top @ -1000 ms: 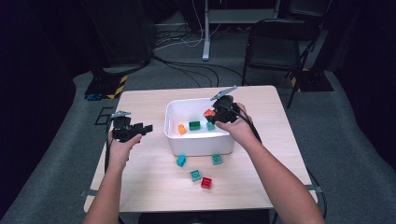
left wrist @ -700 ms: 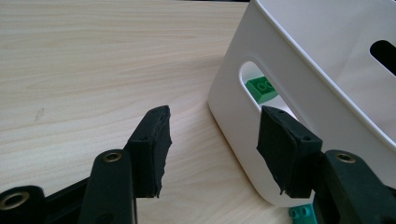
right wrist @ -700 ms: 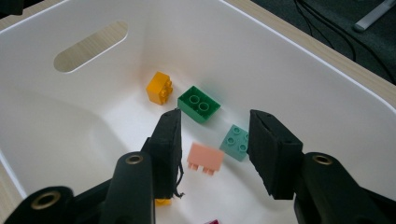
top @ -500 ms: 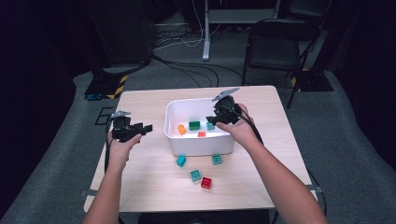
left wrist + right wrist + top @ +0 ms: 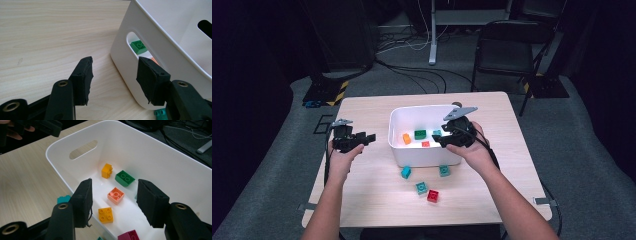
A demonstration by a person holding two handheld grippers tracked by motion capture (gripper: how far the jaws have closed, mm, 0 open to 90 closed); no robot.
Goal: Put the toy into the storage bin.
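While hovering over the white bin [image 5: 160,157], right gripper [image 5: 113,202] fingers just opened, empty, salmon brick [image 5: 116,195] lying below between them; left gripper [image 5: 113,80] fingers wide, beside bin wall.

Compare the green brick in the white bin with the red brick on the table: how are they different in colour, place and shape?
The green brick lies inside the white bin, while the red brick lies on the bare table, in front of the bin. The green brick looks oblong, with two studs seen from the right gripper view; the red brick looks about square. Both are studded toy bricks, and no fingers touch them.
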